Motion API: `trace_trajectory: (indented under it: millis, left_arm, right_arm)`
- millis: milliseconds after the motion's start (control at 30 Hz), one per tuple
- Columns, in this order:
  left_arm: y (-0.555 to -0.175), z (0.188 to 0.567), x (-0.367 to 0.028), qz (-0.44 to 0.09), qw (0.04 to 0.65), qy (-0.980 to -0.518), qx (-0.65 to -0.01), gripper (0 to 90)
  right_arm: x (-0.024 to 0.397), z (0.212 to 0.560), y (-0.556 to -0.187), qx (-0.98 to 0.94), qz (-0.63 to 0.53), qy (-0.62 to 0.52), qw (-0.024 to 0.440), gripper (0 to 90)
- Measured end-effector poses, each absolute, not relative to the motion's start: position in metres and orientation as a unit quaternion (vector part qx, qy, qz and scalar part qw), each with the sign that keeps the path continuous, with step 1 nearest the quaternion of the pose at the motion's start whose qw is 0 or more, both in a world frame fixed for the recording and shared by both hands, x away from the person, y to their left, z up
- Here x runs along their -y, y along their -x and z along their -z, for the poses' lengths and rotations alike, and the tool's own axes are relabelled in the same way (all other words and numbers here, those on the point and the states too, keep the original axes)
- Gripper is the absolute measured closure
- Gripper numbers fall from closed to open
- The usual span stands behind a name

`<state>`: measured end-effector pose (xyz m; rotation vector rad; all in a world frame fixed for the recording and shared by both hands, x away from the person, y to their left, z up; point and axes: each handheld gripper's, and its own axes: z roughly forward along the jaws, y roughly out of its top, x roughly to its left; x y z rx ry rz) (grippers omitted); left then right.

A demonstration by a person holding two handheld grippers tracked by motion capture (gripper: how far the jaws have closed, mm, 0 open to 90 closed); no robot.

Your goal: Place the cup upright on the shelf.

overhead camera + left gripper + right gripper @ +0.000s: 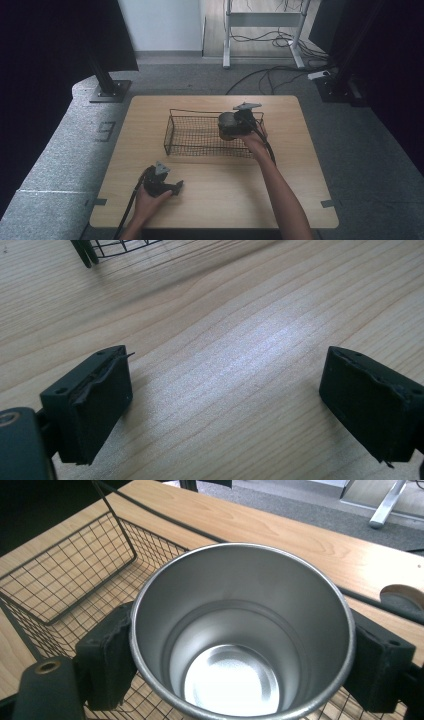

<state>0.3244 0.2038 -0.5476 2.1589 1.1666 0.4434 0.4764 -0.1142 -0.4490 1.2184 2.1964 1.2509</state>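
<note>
Currently a metal cup [240,635] is held in the right gripper [240,650], whose two black jaws are pressed against opposite sides of the cup's wall. The cup is kept upright, its open mouth turned toward the gripper's camera, and its shiny inside is seen to be empty. It is held over the right end of a black wire basket [192,135], which is set on the wooden bench [295,170] toward its far side. In the high view the cup [227,121] is seen at the basket's right part, with the right gripper [237,125] just beside it and the person's forearm stretched across the bench toward it. Whether the cup's base is touching the basket's mesh floor cannot be told.

The left gripper [225,400] is held low over bare wood near the bench's front edge, well apart from the basket, whose corner is seen at the top of the left gripper view. Its jaws are spread wide, and nothing is held between them.
</note>
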Motion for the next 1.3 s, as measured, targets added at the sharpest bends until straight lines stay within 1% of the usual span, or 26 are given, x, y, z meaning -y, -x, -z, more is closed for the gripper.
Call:
trace_trajectory:
  millis: [767,1000,1233,1300]
  left_arm:
    - [-0.324,0.548,-0.204,-0.169,0.318,-0.821,-0.444,6.6]
    - [-0.324,0.548,-0.204,-0.168,0.318,-0.821,-0.443,6.7]
    - [-0.324,0.548,-0.204,-0.168,0.318,-0.821,-0.444,6.7]
    - [-0.324,0.548,-0.204,-0.168,0.319,-0.821,-0.443,6.7]
  right_arm:
    - [0.114,0.475,-0.480,-0.782,-0.407,-0.446,0.151,14.8]
    - [0.116,0.482,-0.480,-0.783,-0.398,-0.458,0.139,14.8]
    - [0.117,0.487,-0.480,-0.787,-0.381,-0.463,0.141,14.7]
    - [0.116,0.489,-0.480,-0.794,-0.367,-0.462,0.148,14.7]
